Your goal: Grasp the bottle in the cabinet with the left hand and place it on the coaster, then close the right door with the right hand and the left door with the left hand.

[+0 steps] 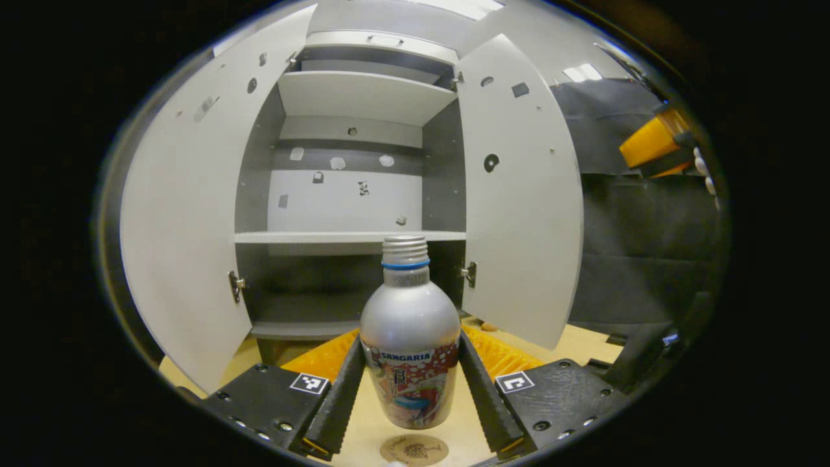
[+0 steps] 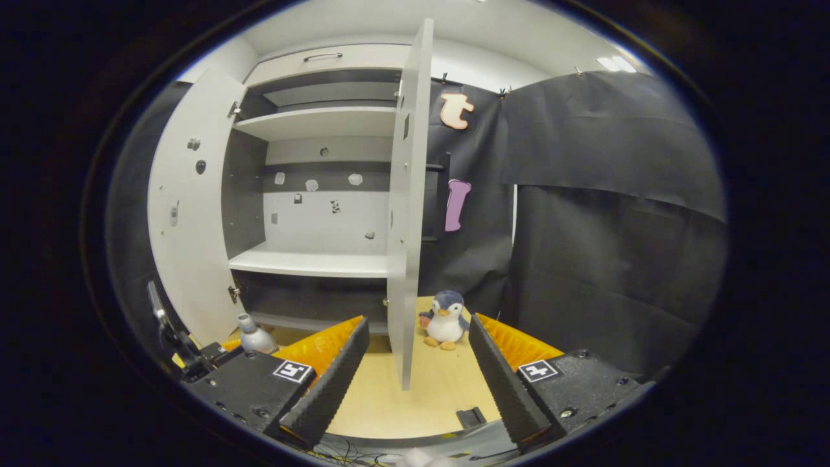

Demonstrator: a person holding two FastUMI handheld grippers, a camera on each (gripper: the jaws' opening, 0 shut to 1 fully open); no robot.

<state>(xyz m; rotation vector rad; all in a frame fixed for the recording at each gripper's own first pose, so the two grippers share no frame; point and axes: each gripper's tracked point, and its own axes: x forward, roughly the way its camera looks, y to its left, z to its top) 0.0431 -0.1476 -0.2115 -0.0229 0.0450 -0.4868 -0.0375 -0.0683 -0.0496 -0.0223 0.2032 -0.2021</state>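
Observation:
A silver bottle (image 1: 410,337) with a screw cap and a printed label stands upright between my left gripper's (image 1: 410,347) fingers, which press on both its sides. Its base hangs just above the wooden table, a little behind a round cork coaster (image 1: 414,449) at the bottom of the left gripper view. Behind it the grey cabinet (image 1: 350,237) has both doors swung wide. In the right gripper view the bottle (image 2: 254,337) is small at the lower left. My right gripper (image 2: 418,383) is open and holds nothing, and the right door (image 2: 408,227) stands edge-on straight ahead of it. The left door (image 2: 188,227) is open at the left.
A penguin plush (image 2: 446,318) sits on the table just right of the right door. A small dark object (image 2: 468,416) lies near the table's front edge. The cabinet shelves (image 2: 311,263) are bare. Black cloth hangs behind and to the right.

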